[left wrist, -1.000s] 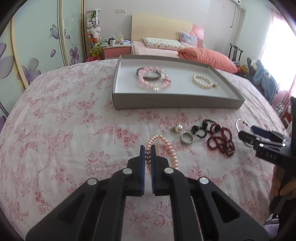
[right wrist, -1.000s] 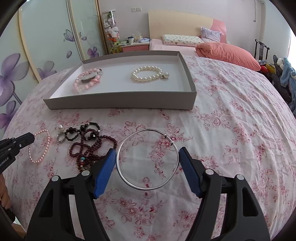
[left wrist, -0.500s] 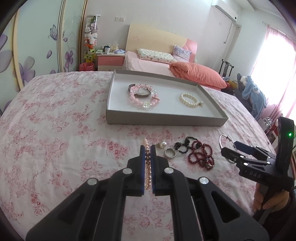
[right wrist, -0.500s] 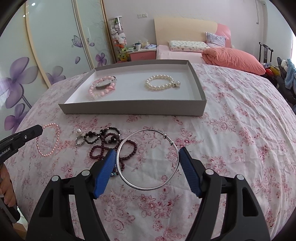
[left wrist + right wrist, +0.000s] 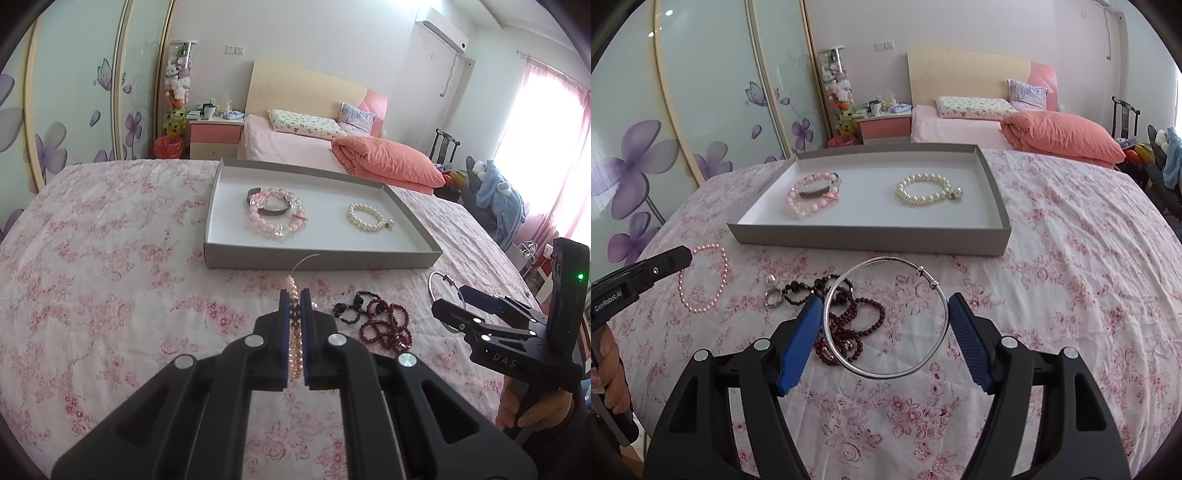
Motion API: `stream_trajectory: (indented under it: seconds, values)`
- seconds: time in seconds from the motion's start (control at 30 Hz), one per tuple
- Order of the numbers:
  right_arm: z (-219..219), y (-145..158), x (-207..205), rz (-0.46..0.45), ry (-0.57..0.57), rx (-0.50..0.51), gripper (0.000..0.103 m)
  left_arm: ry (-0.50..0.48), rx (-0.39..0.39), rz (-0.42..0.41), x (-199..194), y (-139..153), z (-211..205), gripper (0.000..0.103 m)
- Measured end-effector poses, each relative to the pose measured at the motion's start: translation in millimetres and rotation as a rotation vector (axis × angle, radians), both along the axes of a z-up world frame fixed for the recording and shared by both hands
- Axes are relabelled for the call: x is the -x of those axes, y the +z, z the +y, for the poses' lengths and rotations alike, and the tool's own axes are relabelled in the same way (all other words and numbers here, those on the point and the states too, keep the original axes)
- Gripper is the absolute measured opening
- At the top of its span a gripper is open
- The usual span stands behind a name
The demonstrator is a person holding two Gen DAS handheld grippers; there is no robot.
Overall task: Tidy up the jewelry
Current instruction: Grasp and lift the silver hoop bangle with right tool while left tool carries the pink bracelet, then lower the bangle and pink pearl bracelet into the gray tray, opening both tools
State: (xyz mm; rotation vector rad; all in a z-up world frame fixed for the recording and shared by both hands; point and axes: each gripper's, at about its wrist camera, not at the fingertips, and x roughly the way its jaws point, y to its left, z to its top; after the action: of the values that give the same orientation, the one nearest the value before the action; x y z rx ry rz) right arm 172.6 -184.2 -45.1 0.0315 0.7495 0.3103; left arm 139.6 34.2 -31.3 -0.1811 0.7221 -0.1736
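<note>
Now both grippers loaded, raised clear of the floral bedspread (image 5: pixel 1071 266).

Left gripper (image 5: pixel 294 295): clamped tight on a pink pearl bracelet (image 5: pixel 294 314), strand pinched edge-on between the blue pads, loop hanging off the tip in the right wrist view (image 5: pixel 701 277). Right gripper (image 5: pixel 884 314): spread wide, holding a silver bangle (image 5: pixel 886 317) across its width, rim pressed against both blue pads. On the bedspread below, near the bangle: a dark red bead strand (image 5: pixel 857 325) tangled with black beads (image 5: pixel 809 290), a silver ring (image 5: pixel 773 297) and a loose pearl (image 5: pixel 770 280) just beside them. Farther back, a grey tray (image 5: pixel 871 242), holding a chunky pink bead bracelet (image 5: pixel 812 197) with a metal cuff across it on the left side, a white pearl bracelet (image 5: pixel 925 190) well apart on the right.
</note>
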Motion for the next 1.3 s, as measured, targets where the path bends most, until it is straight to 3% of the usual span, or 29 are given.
stream_trajectory:
  seconds: [0.67,1.03,1.3]
  values:
    - [2.6,63.3,-29.9,-0.246,-0.045,0.005,0.070,0.037,-0.021,-0.143,-53.4,62.1,-9.6,0.006]
    - [11.7,57.0,-67.4,-0.268,-0.041,0.019,0.070,0.052,-0.028,-0.115,-103.9,56.4,-10.5,0.007]
    - [17.2,33.3,-110.6,-0.202,-0.049,0.058,0.070,0.045,-0.032,-0.078,-138.8,38.7,-14.4,0.007]
